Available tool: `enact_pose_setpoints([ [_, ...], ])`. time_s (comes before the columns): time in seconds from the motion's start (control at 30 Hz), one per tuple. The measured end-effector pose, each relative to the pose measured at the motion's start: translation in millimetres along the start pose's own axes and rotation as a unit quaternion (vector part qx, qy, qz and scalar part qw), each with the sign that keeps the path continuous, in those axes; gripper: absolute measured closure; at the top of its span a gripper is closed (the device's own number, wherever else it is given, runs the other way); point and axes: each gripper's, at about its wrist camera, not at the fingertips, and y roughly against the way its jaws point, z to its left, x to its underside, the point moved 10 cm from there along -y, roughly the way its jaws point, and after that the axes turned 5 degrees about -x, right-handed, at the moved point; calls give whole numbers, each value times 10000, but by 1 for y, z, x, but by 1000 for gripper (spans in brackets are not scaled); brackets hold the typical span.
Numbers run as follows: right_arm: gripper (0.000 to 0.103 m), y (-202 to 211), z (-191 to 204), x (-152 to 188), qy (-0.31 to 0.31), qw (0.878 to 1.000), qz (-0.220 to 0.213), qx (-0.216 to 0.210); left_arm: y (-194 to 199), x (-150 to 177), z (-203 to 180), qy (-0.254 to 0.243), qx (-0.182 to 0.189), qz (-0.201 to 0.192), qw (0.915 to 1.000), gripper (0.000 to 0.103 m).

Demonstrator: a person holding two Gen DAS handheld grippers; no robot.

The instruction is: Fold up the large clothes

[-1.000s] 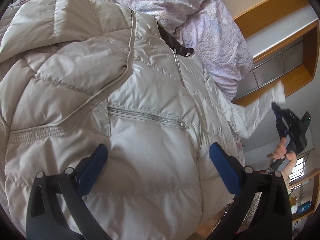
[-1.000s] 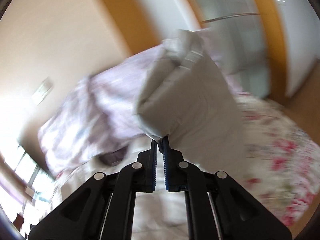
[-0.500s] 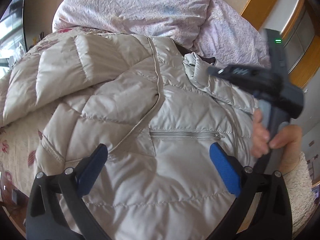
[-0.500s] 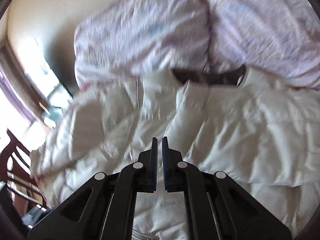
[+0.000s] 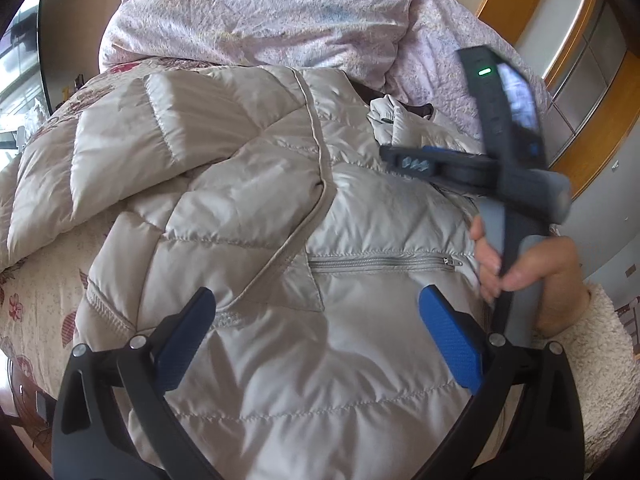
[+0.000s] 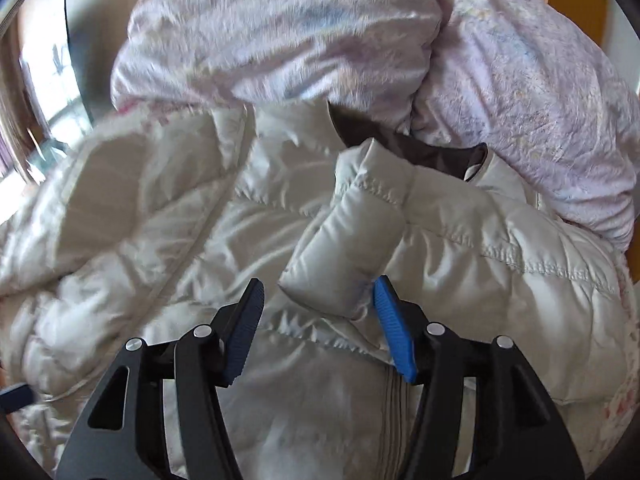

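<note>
Spread over a floral bedsheet [image 5: 48, 272], the pale quilted down jacket [image 5: 360, 360] lies front up on the bed where I work, one sleeve [image 5: 168, 152] folded across its chest, the other sleeve's cuff [image 6: 352, 248] resting near the dark-lined collar [image 6: 420, 152]. My left gripper [image 5: 316, 336] hangs over the hem end, jaws spread wide with nothing between them. My right gripper [image 6: 316, 312] is opening, the cuff lying loose between its blue pads, one pad [image 6: 394, 328] just beside the fabric. Beyond the collar, a crumpled lilac duvet [image 5: 260, 12] is heaped against a plain beige wall. Wooden trim and frosted panels [image 5: 580, 92] stand at one side, a bright window [image 6: 52, 92] at the other. I can read no label or writing; the zip pocket [image 5: 380, 262] is closed.
</note>
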Motion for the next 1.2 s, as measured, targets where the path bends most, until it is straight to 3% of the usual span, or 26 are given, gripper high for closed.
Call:
enact_pose_setpoints([
  [0.03, 68, -8, -3, 2, 1, 9998, 59, 189, 2, -1, 1, -7, -27, -31, 10000, 2],
  [0.07, 73, -11, -6, 1, -51, 9996, 57, 266, 3, -1, 3, -11, -54, -61, 10000, 2],
  [0.1, 84, -10, -9, 0, -211, 9997, 7, 156, 5, -2, 5, -6, -65, -100, 9999, 2],
  [0.13, 88, -5, -11, -3, -378, 9992, -85, 26, 7, -2, 7, 4, -58, -131, 9999, 2],
  [0.27, 89, 31, -7, -22, -709, 9949, -575, -438, 8, -5, 12, 158, 41, -194, 9997, 2],
  [0.4, 88, 26, 19, -16, -701, 9934, -313, -849, 11, -7, 7, 298, 241, -277, 9989, 2],
  [0.5, 69, -14, 23, 5, -599, 9951, 355, -703, 17, -8, 5, 172, 120, -459, 9987, 2],
  [0.57, 58, -15, 24, 9, -420, 9966, 332, -624, 24, -10, 6, 61, 31, -679, 9977, 2],
  [0.6, 40, -9, 28, 9, -348, 9955, 395, -792, 30, -12, 8, -8, -55, -881, 9961, 2],
  [0.63, 33, -3, 31, 9, -367, 9937, 392, -984, 33, -13, 9, -34, -111, -973, 9952, 2],
  [0.7, 33, 20, 25, 1, -462, 9922, 5, -1162, 37, -16, 12, -55, -182, -1011, 9947, 2],
  [0.77, 34, 36, 9, -7, -536, 9931, -373, -976, 37, -16, 14, -48, -128, -893, 9959, 2],
  [0.83, 34, 46, -28, -14, -884, 9926, -657, -505, 37, -16, 16, -22, -131, -818, 9966, 2],
  [0.97, 34, 19, -81, -3, -1390, 9894, -336, 251, 40, -14, 24, -2, -262, -799, 9965, 2],
  [1.03, 31, -18, -89, 17, -1344, 9891, 167, 571, 41, -11, 29, -10, -375, -773, 9963, 2],
  [1.13, 29, -26, -85, 16, -1144, 9890, -95, 937, 41, -9, 36, -25, -564, -747, 9956, 2],
  [1.2, 29, -30, -83, 14, -1209, 9889, -115, 856, 41, -7, 41, -17, -660, -690, 9954, 2],
])
